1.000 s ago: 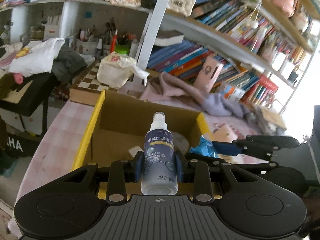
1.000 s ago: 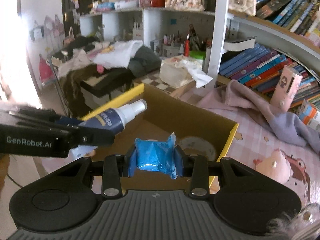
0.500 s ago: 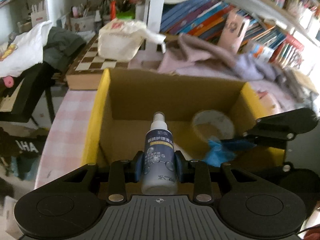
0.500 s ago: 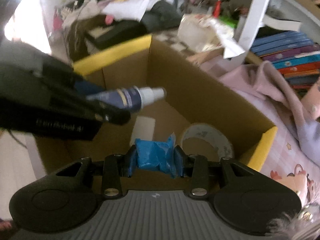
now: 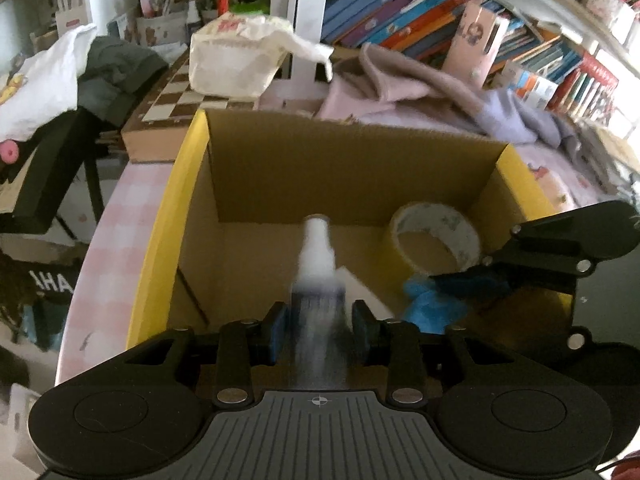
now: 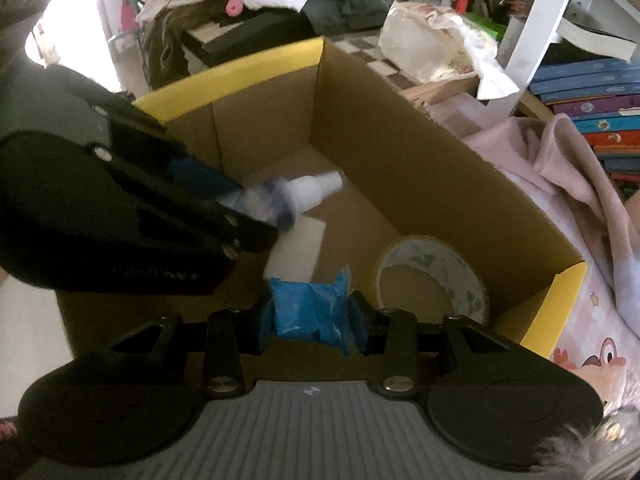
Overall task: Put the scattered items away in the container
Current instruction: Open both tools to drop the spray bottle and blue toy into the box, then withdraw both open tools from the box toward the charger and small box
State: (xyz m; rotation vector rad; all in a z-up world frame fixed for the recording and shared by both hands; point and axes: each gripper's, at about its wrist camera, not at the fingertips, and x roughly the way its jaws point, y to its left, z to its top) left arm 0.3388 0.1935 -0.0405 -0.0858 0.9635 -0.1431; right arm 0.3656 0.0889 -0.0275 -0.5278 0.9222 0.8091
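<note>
An open cardboard box (image 5: 352,168) with yellow flaps holds a roll of tape (image 5: 434,236) and a white flat piece (image 6: 296,252). My left gripper (image 5: 318,328) is over the box; its pads stand apart from a dark spray bottle (image 5: 318,280) with a white cap, which is motion-blurred between them. The bottle also shows in the right wrist view (image 6: 288,196). My right gripper (image 6: 312,316) is shut on a crumpled blue packet (image 6: 312,308) just above the box floor, next to the tape (image 6: 434,276).
A chessboard (image 5: 176,92) with a white bag (image 5: 236,60) lies behind the box. Pink and lilac cloth (image 5: 420,88) lies at the back right, below book shelves (image 5: 400,20). The table has a pink checked cover (image 5: 108,240).
Both grippers have dropped lower into the box. The left gripper's pads have parted from the spray bottle, which now blurs as it slips forward. The right gripper still holds the blue packet.
</note>
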